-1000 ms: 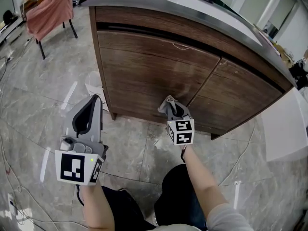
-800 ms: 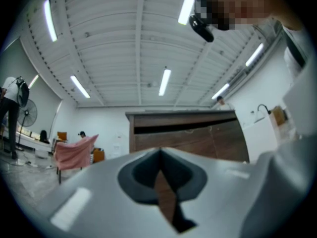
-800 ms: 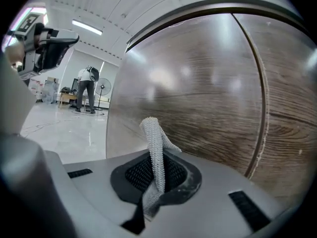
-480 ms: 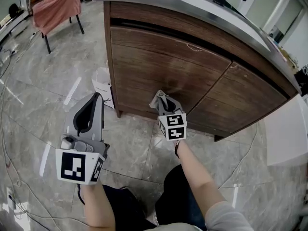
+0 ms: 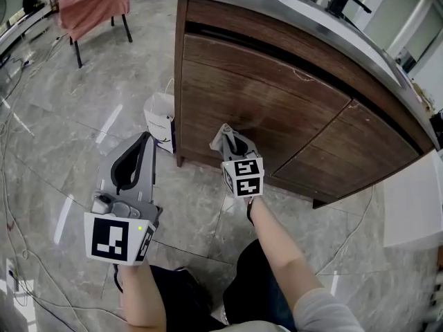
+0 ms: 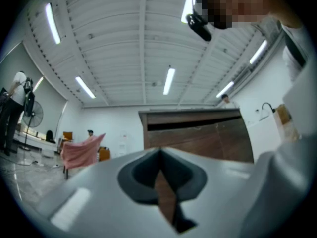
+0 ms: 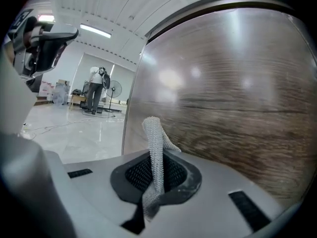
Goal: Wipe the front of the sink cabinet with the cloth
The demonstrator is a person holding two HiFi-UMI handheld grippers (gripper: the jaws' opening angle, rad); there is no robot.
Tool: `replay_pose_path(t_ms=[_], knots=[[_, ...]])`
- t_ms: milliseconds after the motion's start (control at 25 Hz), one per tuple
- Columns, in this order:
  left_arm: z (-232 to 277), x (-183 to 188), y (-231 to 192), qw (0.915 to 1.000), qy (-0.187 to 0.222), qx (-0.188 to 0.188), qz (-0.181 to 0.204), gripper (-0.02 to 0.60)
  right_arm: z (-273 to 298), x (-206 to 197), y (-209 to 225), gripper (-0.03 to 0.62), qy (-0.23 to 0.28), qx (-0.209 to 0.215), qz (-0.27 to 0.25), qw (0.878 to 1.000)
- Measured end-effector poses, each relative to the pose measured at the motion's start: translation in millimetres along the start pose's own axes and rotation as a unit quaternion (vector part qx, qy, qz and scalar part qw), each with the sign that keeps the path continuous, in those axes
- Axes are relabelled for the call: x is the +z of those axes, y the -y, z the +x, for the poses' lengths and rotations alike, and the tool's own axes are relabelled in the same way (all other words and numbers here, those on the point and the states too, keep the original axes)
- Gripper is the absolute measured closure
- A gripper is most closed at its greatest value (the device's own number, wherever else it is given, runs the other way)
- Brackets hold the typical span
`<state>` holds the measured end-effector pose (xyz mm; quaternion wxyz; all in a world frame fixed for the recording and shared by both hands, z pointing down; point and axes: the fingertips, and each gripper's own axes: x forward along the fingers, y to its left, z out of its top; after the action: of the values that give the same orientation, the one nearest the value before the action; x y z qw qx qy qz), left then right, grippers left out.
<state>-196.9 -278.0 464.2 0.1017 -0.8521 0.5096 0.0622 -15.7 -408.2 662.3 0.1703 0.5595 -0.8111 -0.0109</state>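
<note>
1. Evidently, the right claw (image 5: 225, 135), clamping the cloth (image 7: 154, 152), is sliding leftward across the cabinet front (image 5: 277, 95), nearing its left corner.
2. Left claw (image 5: 142, 147) is idling, closed and empty.
3. Wiping is apparently progressing.

No text, label, brand, number or sign can be read in any of the views.

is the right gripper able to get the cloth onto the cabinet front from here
Probably yes: the right gripper, shut on the cloth, sits close to the cabinet front with nothing between them.
</note>
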Motion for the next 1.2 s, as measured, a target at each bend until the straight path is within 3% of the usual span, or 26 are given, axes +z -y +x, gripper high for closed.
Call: replay_pose_path(t_ms=[800, 1200], knots=[[-9, -11, -11, 0.9998, -0.011, -0.004, -0.016, 0.577, 73, 31, -83, 0.588, 0.006, 0.052, -0.002, 0.999], [-10, -16, -19, 0.9997, -0.014, -0.003, -0.018, 0.577, 90, 11, -102, 0.588, -0.01, 0.065, -0.01, 0.998]])
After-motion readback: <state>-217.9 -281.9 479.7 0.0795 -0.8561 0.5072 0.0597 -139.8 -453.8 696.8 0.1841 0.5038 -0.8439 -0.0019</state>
